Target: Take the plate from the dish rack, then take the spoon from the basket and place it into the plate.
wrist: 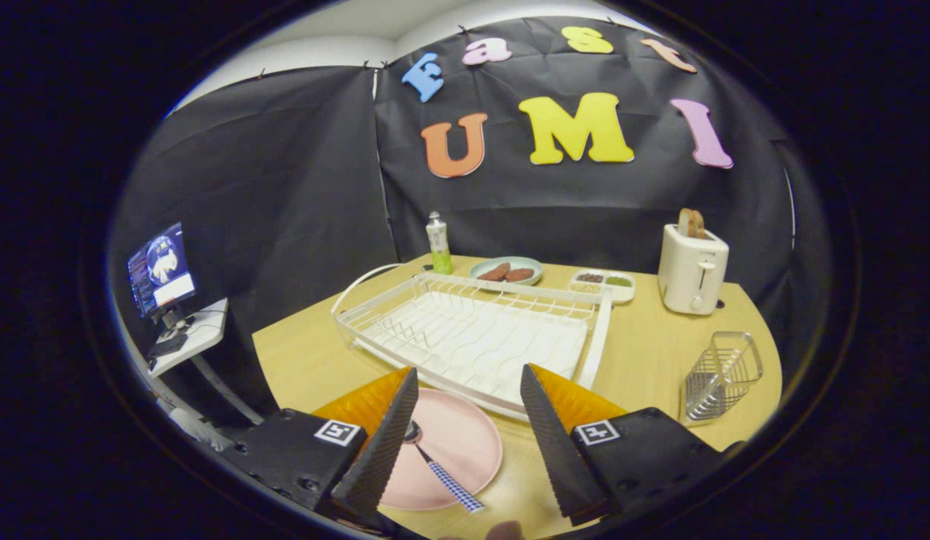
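Observation:
A pink plate (457, 442) lies flat on the wooden table (300, 360), in front of the white dish rack (465, 330) and partly behind my left finger. A spoon (440, 469) with a blue checked handle rests in the plate, bowl end near the left finger, handle pointing toward me. My gripper (465, 420) is open above the plate, with nothing between its fingers. The dish rack just beyond the fingers holds no dishes. A small wire basket (724, 373) stands to the right of the rack, beyond the right finger, with nothing seen in it.
At the back of the table stand a green-capped bottle (438, 243), a teal plate with brown food (506, 270), a divided white tray (603, 283) and a white toaster (691, 268) with bread. A monitor (161, 268) stands on a side desk to the left.

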